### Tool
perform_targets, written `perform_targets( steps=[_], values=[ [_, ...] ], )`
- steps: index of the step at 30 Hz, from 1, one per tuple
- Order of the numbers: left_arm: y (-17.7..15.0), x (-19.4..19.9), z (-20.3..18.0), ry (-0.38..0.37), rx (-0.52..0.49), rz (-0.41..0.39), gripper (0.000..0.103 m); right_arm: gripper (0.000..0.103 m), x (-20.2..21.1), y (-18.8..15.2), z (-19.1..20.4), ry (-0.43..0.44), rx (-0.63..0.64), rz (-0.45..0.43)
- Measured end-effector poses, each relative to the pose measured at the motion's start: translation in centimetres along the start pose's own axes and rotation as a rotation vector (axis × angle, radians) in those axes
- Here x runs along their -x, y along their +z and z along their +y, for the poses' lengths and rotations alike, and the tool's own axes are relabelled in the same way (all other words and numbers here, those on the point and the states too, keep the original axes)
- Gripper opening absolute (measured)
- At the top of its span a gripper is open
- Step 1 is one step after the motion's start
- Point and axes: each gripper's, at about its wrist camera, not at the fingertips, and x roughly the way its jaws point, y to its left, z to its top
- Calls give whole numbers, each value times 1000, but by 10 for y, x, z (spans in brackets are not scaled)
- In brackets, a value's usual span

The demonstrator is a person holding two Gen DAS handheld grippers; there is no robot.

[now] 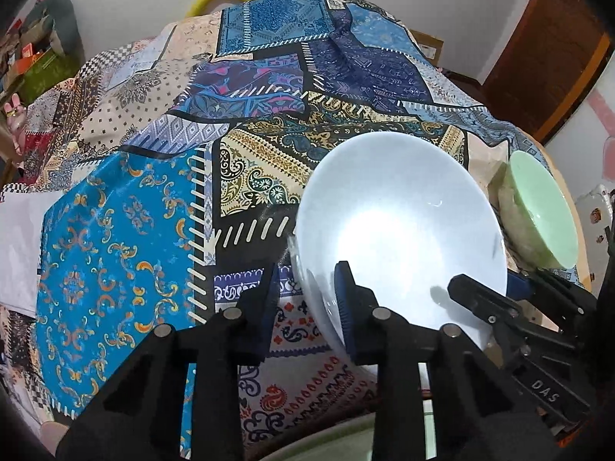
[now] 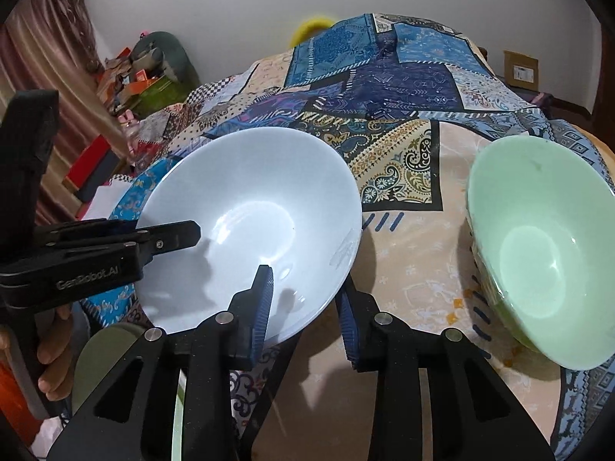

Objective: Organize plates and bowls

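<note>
We hold two grippers over a table covered with a patchwork cloth. Nearest to us, each wrist view shows a pair of black fingers with blue ribbed pads.

The left gripper straddles the near-left rim of a white bowl. One pad sits inside the bowl and the other outside, with a gap between them that looks wider than the bowl wall. We cannot tell whether the pads press the rim.

The right gripper straddles the near-right rim of the same white bowl. Its inner pad lies inside the bowl and the outer one outside and below the wall. Again the fingers stand narrow around the rim, and contact is unclear.

The white bowl tilts, its open face turned toward us, and it sits between the two grippers, so both are equally near. We judge the coming move turns on this shared rim hold.

Just below the fingers, the pale green edge of a plate shows.

Farther right, well apart from the white one, a green bowl stands on the cloth, nearer the right gripper.

Readable writing: "GenRobot.AI" on the left gripper body in the right view, and "DAS" on the right gripper body in the left view.

Beyond the table, a brown box rests against the wall.
</note>
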Motion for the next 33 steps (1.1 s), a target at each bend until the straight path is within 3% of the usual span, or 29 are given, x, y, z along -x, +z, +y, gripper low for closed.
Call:
perform_targets(
  steps=[10, 13, 18, 33],
  values=[
    [1, -1, -3, 8, -16, -9, 25, 30, -5, 11, -7, -63, -37, -15],
    [0, -2, -6, -15, -30, -3, 17, 20, -9, 12, -3, -49, -31, -9],
    [-3, 0, -13, 18, -52, -15, 16, 20, -3, 10, 3, -77, -5, -23],
    [-26, 63, -25, -11, -72, -77, 16, 20, 45, -2, 20, -71, -12, -73]
  ],
)
